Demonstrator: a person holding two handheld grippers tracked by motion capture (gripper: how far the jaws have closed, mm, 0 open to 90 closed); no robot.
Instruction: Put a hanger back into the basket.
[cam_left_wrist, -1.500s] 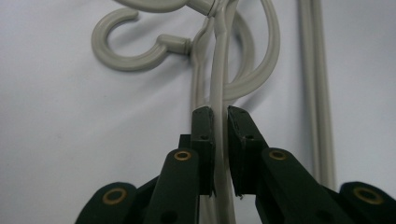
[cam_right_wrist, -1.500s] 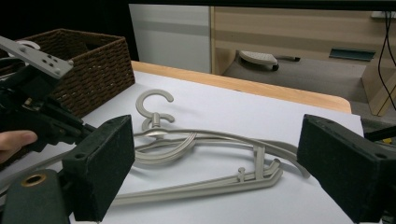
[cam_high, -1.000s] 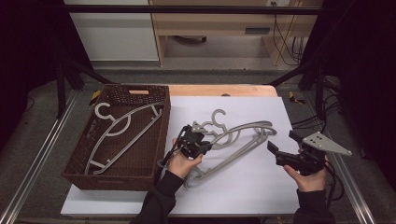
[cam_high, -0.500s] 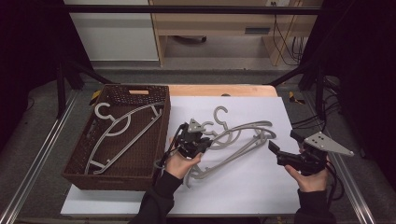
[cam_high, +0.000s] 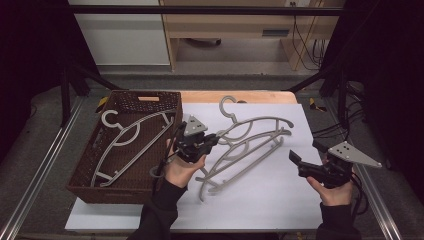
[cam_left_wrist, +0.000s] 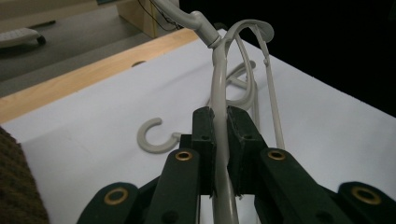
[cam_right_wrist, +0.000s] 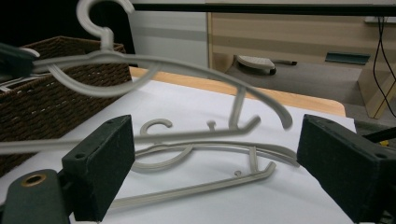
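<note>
Working over a wooden table (cam_high: 250, 96) with a white sheet (cam_high: 270, 200) spread across it, apparently clearing grey plastic coat hangers into the brown wicker basket (cam_high: 85, 172) sitting at the sheet's left edge. Judging the job as about a third done: one hanger (cam_high: 131, 135) lying flat inside the basket, two more waiting outside it.

Clamping the lifted hanger (cam_high: 265, 120) by one shoulder arm in the left gripper (cam_high: 212, 139), pads pressing tight on the thin plastic, hook pointing toward the far edge of the table and the frame hanging clear of the sheet, just right of the basket. Probably carrying it leftward over the rim next, then letting go.

Lying flat on the sheet beneath and beside it, the last hanger (cam_right_wrist: 201, 186), touched by neither gripper.

Hovering well apart at the sheet's right side, the right gripper (cam_high: 305, 152), jaws standing wide and gripping nothing, aiming across at both hangers.
</note>
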